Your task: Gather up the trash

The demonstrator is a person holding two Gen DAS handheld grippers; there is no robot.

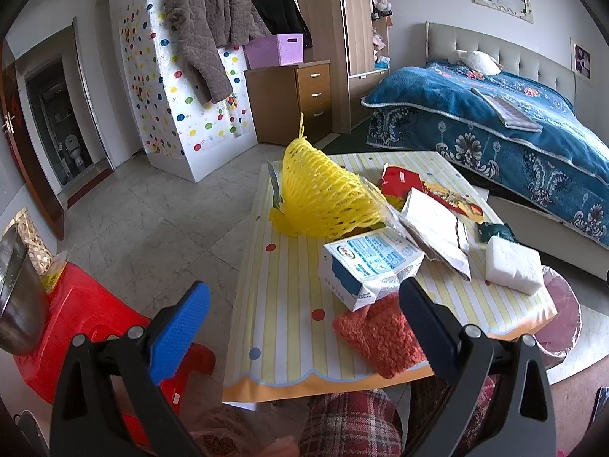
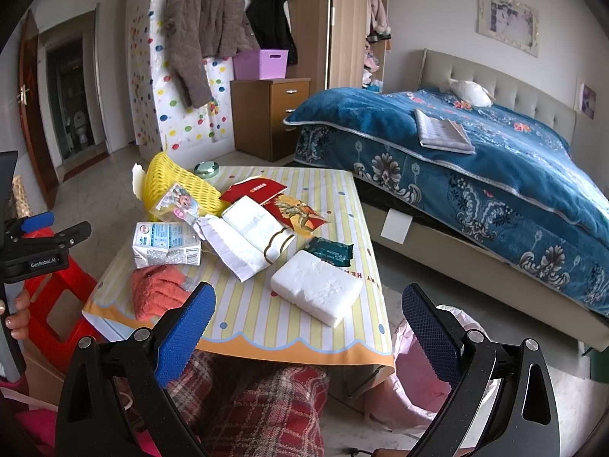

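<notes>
Trash lies on a small striped table: a yellow foam net, a blue-white carton, white paper packaging, red wrappers, a white foam block, a dark green packet and an orange cloth. My left gripper is open above the table's near edge, beside the orange cloth. My right gripper is open, just in front of the foam block. Both are empty.
A pink-lined trash bin stands on the floor right of the table. A red plastic stool is at the left. A bed with a blue blanket is at the right. A plaid-clad lap is under the table edge.
</notes>
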